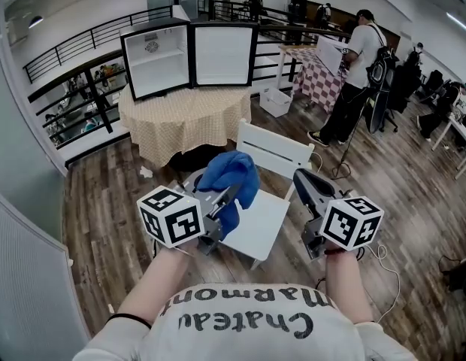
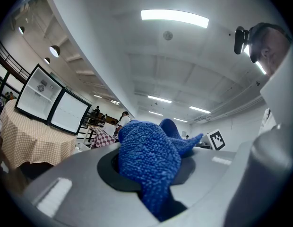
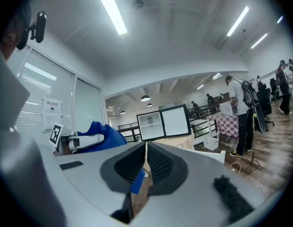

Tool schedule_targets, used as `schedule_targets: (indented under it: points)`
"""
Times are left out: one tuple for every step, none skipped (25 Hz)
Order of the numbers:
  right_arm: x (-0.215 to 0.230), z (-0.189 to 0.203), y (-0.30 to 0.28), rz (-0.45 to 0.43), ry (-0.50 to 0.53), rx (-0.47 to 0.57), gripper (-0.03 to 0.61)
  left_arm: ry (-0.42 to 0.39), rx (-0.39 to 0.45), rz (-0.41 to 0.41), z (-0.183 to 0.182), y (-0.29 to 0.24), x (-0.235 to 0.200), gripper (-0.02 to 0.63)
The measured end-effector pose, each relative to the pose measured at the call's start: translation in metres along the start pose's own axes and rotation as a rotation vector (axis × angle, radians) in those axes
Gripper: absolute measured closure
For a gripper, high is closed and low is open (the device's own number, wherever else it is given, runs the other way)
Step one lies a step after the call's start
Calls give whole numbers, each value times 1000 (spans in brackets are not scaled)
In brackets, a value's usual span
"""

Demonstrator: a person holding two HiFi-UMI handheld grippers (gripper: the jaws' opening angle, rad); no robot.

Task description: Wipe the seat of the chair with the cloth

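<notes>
At the left, the left gripper (image 1: 227, 198) had its fingers clamped narrowly on the cloth (image 1: 231, 175), a bunched blue terry piece held above the front left part of the chair (image 1: 259, 220). It had not yet been laid on the white seat. In the left gripper view the pile bulged out on both sides of the jaws and drooped below them, so the cloth (image 2: 151, 164) looked soft, light and limp. It would likely fold and drag rather than slide flat. The grip sat on a thick gathered wad, which seemed a sound place to hold it. A loose tail left hanging could then be pressed down onto the seat.

Right of the chair's front edge, the right gripper (image 1: 302, 177) was level, its fingers brought together with only a slit between them and nothing in it.

By count there was one cloth, one chair and two grippers. Beyond the chair's back stood one round table (image 1: 180, 122) bearing one open fridge (image 1: 189, 55).
</notes>
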State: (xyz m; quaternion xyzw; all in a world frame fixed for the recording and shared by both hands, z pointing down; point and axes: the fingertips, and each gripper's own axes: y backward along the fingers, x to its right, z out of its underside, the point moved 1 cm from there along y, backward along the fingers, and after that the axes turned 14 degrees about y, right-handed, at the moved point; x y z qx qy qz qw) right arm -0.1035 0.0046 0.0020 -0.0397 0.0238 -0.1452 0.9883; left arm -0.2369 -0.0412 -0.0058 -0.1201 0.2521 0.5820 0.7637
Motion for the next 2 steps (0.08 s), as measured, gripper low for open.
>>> schedule_targets:
  points:
    - [0, 1, 0, 0, 2, -3, 554, 0, 0, -1, 0, 0, 0, 523]
    - [0, 1, 0, 0, 4, -6, 554, -1, 0, -2, 0, 1, -1, 523]
